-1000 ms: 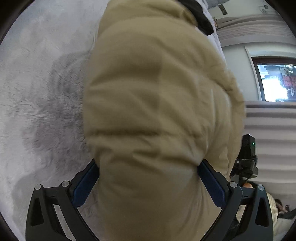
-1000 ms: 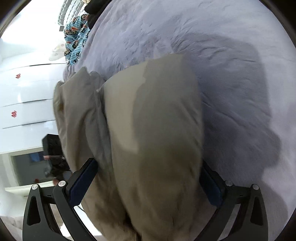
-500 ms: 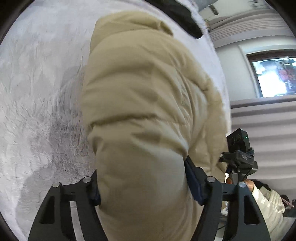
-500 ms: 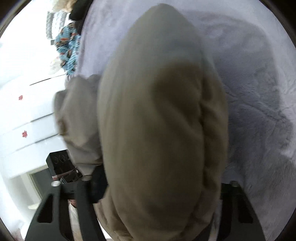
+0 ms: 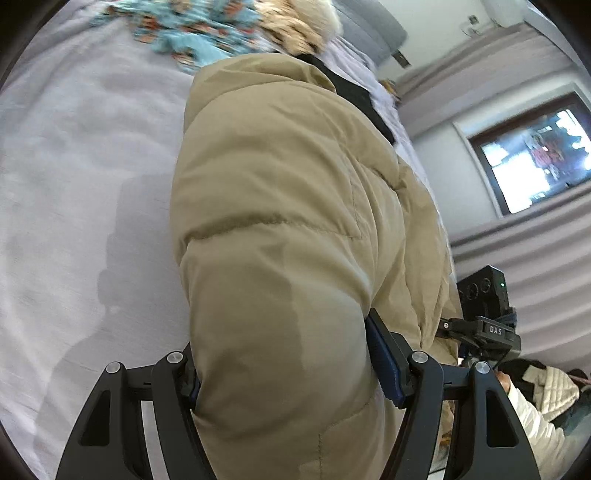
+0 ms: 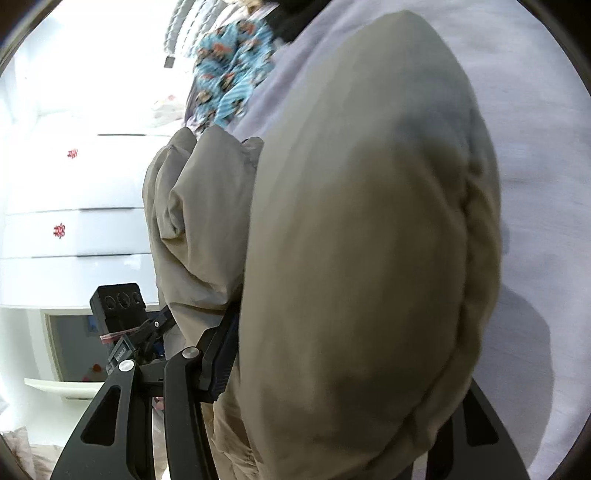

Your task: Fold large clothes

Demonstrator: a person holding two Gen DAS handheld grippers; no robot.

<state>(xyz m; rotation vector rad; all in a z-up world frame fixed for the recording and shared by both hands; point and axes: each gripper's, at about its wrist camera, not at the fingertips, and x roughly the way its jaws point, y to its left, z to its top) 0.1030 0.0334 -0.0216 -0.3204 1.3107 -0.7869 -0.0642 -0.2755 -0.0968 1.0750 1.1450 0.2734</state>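
Note:
A big beige puffer jacket (image 5: pixel 288 229) with a black collar lining fills the left wrist view and hangs over a pale grey bed cover (image 5: pixel 74 192). My left gripper (image 5: pixel 291 373) is shut on a thick fold of it. In the right wrist view the same jacket (image 6: pixel 369 258) bulges between the fingers of my right gripper (image 6: pixel 332 373), which is shut on it; its right finger is mostly hidden by fabric. The other gripper shows in each view, at the right in the left wrist view (image 5: pixel 484 325) and at the left in the right wrist view (image 6: pixel 125 325).
A blue patterned garment (image 5: pixel 192 33) and a fur-trimmed item (image 5: pixel 295 22) lie at the far end of the bed. A wall screen (image 5: pixel 535 158) and grey curtains are to the right. White drawers (image 6: pixel 74 221) stand left in the right wrist view.
Both grippers have closed from wide open onto the jacket and lifted it. The views have tilted up, bringing the far end of the bed and the blue garment into sight.

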